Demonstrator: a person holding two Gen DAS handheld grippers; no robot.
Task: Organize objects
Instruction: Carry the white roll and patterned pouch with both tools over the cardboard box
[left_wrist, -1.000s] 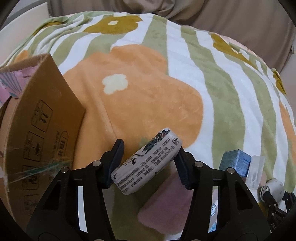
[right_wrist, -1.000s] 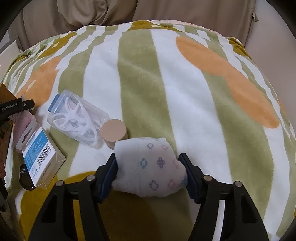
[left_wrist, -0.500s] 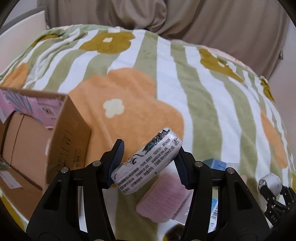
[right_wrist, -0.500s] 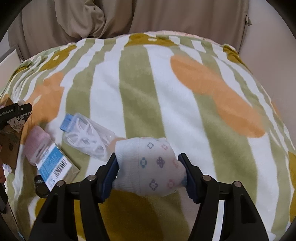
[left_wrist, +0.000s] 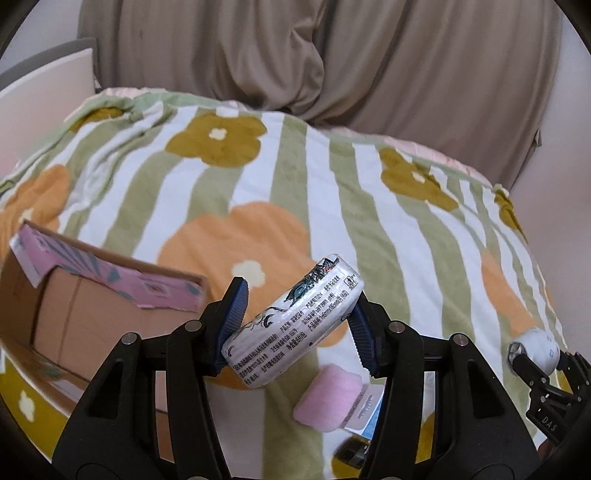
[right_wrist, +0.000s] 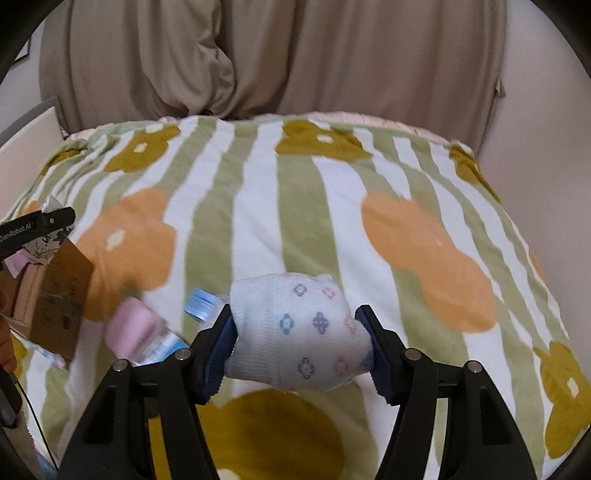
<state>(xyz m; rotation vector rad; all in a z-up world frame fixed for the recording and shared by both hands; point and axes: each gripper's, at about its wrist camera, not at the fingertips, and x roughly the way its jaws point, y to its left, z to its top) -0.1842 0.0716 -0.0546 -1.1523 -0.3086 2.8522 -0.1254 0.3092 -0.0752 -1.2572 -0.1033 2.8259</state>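
Note:
My left gripper (left_wrist: 297, 325) is shut on a white printed tissue pack (left_wrist: 293, 326), held tilted in the air above the bed, just right of the open cardboard box (left_wrist: 74, 314). My right gripper (right_wrist: 299, 332) is shut on a rolled white sock (right_wrist: 301, 328) with small coloured motifs, held above the blanket. The right gripper with its sock also shows at the right edge of the left wrist view (left_wrist: 535, 354). The left gripper (right_wrist: 35, 230) and the box (right_wrist: 59, 299) show at the left edge of the right wrist view.
A striped flower blanket (left_wrist: 332, 184) covers the bed. A pink rolled item (left_wrist: 328, 397), a blue-white packet (left_wrist: 365, 417) and a dark object (left_wrist: 351, 452) lie below the left gripper. A blue-capped clear case (right_wrist: 201, 301) lies behind the right gripper. Beige curtain (right_wrist: 295, 55) behind.
Both grippers have risen and tilted up, so the curtain is in view. The left gripper has moved toward the box, whose open inside shows. Both loads remain held.

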